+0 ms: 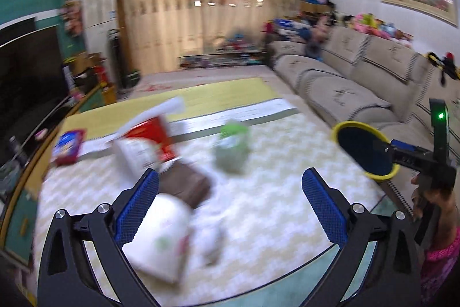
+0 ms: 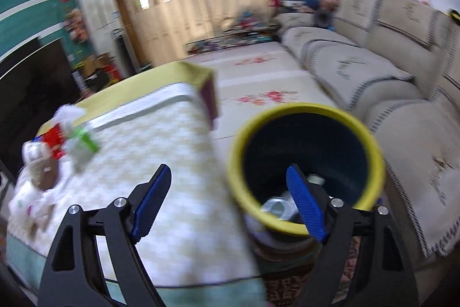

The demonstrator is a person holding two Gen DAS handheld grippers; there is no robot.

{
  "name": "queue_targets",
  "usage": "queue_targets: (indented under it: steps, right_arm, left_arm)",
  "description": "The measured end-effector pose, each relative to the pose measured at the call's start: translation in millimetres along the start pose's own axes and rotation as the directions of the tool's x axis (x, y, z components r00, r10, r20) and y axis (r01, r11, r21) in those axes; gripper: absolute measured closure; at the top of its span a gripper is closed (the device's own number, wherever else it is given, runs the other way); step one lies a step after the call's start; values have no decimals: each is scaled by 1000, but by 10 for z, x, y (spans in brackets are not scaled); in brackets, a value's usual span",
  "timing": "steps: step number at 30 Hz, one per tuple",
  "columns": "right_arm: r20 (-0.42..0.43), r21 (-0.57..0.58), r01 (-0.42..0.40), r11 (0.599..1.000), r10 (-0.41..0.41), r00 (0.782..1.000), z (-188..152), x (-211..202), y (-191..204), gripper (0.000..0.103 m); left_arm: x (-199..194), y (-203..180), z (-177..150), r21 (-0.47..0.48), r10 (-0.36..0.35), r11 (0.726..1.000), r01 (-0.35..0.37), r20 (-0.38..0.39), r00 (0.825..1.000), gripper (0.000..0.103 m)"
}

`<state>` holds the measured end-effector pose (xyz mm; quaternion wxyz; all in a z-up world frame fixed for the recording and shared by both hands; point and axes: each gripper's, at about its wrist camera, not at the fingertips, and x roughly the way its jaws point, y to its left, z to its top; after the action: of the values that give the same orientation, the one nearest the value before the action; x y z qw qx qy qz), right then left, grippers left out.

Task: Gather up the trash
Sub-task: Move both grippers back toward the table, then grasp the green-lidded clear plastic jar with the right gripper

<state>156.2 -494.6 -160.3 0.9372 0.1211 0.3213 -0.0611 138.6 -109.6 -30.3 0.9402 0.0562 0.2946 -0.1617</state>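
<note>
- Left tool [image 1: 230, 173]: jaws spread wide, nothing between the pads. It points down over the worktop [image 1: 273, 206], to the left of the bin [image 2: 304, 108].
- Right tool [image 2: 228, 167]: jaws also spread. One finger [image 2: 304, 206] reaches inside the bin's yellow rim, and the other stands outside, apart from the wall. Whether the bin hangs on that finger or rests on something cannot be told.
- Bin: dark inside and open-mouthed, just off the worktop's edge. Pale scraps [image 2: 276, 206] already lie at its bottom.
- Trash remaining, all left of the bin on the worktop's patterned cloth (outlines blurred):
  - a white cup-like wrapper [image 1: 169, 235], the piece closest under the left tool;
  - a brown packet [image 1: 187, 186], touching the wrapper on its far side;
  - a green item [image 1: 233, 148], the piece nearest the bin;
  - a red-and-white packet [image 1: 149, 140] and a blue-and-red packet [image 1: 69, 147], farthest from the bin.
- Step in hand, as judged: between drops, with the empty left tool lined up to pick the next piece.
- Next move calls for lowering the spread left tool over one piece, probably the white wrapper, pinching it, then carrying it rightward to the bin's mouth.
- The wrapper and the brown packet touch, so the pinch should take only one.
</note>
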Motion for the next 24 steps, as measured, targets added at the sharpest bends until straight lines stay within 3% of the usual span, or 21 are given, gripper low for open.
queue_targets:
  steps: [6,11,14,24]
  right_arm:
    - [-66,-165,-181,970,172,983,141,222,915,25]
    - [-119,-288,-264,920,240,964,196,445,1521,24]
    - [-142,-319,-270,908,236,961,206,584,1750,24]
    - [-169,-224,-215,951,180,969,214,944,2268,20]
  left_arm:
    - [-167,500,-218,-67,38,997,-38,-1,999,5]
    - [-198,680,-350,-101,31,994,-32,-14,999,5]
    - [-171,734,-376,-119,29,992,-32,-20,999,5]
    - [-56,692,-394,-130,4,991,-8,-32,999,5]
